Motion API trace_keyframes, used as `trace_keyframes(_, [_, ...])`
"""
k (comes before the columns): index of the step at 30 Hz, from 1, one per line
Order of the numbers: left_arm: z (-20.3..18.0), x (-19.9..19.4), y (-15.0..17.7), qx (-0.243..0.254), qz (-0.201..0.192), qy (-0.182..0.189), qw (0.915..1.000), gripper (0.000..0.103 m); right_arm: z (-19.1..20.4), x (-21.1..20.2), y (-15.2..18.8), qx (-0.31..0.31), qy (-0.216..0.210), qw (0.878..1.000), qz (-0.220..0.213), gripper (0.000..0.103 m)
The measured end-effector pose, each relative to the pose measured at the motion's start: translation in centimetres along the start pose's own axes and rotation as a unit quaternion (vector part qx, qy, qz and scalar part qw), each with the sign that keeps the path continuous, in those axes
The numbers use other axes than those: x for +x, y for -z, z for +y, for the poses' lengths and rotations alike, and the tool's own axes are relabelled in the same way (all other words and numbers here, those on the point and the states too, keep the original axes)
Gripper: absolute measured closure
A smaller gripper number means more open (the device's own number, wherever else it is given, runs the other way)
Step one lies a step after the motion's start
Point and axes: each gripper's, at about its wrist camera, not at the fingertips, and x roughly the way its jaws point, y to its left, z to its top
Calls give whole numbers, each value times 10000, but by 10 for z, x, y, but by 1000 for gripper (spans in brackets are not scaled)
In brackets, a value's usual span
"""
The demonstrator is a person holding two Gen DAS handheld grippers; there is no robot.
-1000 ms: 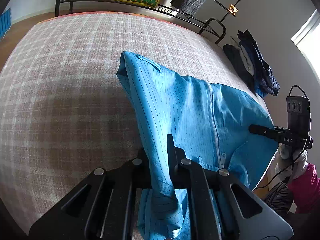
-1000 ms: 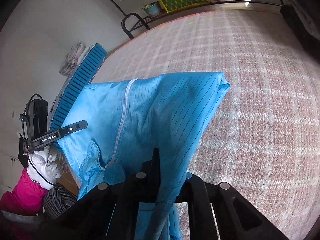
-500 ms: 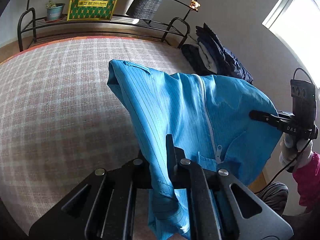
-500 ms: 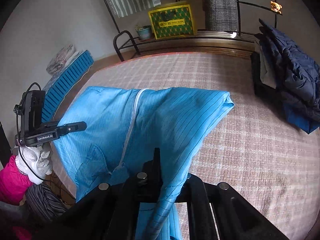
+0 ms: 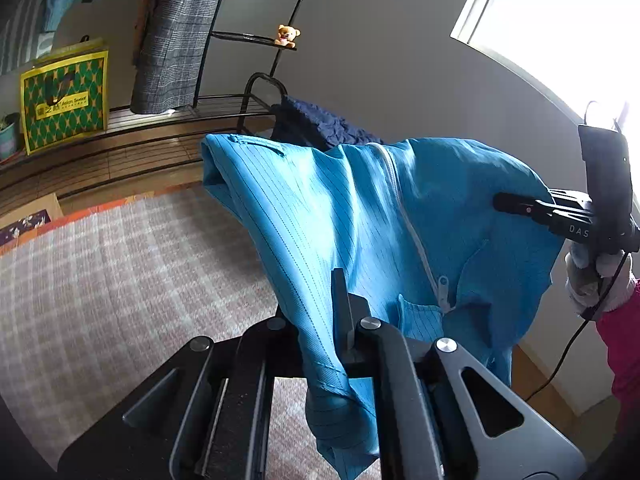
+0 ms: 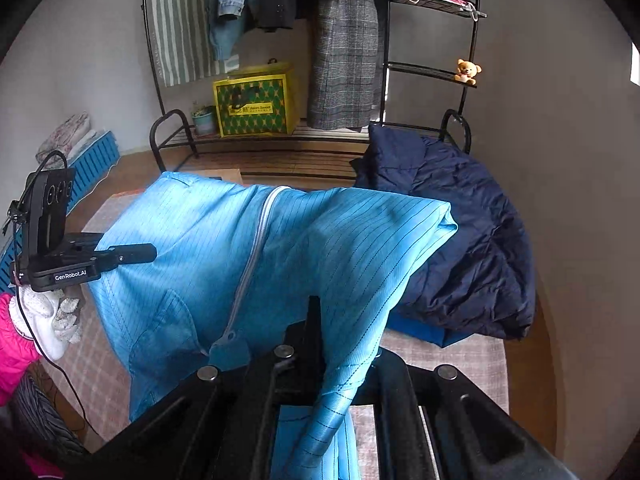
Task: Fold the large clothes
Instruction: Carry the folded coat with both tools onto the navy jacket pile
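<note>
A bright blue pinstriped jacket with a pale zipper hangs spread between my two grippers, above the plaid-covered surface. My left gripper is shut on one folded edge of the jacket, and cloth drapes down over its fingers. On the opposite edge my right gripper is shut in the same way. Each gripper shows in the other's view: the right gripper pinches the cloth's far right side, the left gripper its far left side. White-gloved hands hold both tools.
A dark navy padded jacket lies heaped on the surface's far right side. Behind stands a black metal clothes rack with hanging coats, a yellow-green bag, a small plant and a teddy bear. A bright window is on the right.
Both grippers have risen with the jacket still clamped. The jacket now hangs higher off the plaid surface, and the views have swung up toward the rack and wall.
</note>
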Motion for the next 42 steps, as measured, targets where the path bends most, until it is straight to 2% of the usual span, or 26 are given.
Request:
trace_keyframes(6, [-39, 51, -84, 550, -279, 2, 9981, 99, -61, -4, -56, -83, 836, 9960, -296, 101])
trace_keyframes(10, [-47, 92, -131, 445, -425, -36, 9981, 99, -97, 5, -93, -109, 1288, 9904, -485, 101])
trace_keyframes(15, [-43, 135, -161, 177, -470, -155, 9986, 99, -136, 30, -127, 3, 1698, 9834, -640, 101])
trace_keyframes(20, [-35, 180, -168, 8, -273, -459, 9986, 99, -158, 64, -143, 18, 1928, 9788, -689, 101])
trace_keyframes(26, [-23, 213, -155, 51, -24, -756, 9971, 99, -183, 122, -118, 431, 1902, 9802, -350, 99])
trace_keyframes(28, [-17, 219, -150, -22, 14, -823, 9966, 99, -195, 135, -105, 638, 2050, 9765, -184, 92])
trace_keyframes(30, [-13, 221, -147, -73, -5, -881, 9961, 95, -205, 140, -98, 788, 2324, 9694, -50, 70])
trace_keyframes(31, [-13, 220, -146, -61, 0, -900, 9959, 93, -210, 140, -94, 873, 2394, 9670, -13, 70])
trace_keyframes(34, [-17, 216, -147, 9, -15, -1098, 9940, 76, -219, 133, -86, 1010, 2401, 9655, -37, 67])
trace_keyframes(36, [-23, 208, -149, 94, -121, -1175, 9930, 68, -222, 127, -83, 1030, 2445, 9642, -66, 60])
trace_keyframes(39, [-36, 190, -149, 259, -232, -1255, 9915, 66, -221, 115, -81, 1091, 2398, 9646, -147, 60])
trace_keyframes(42, [-51, 166, -147, 369, -354, -1176, 9917, 65, -215, 100, -81, 1130, 2351, 9650, -257, 58])
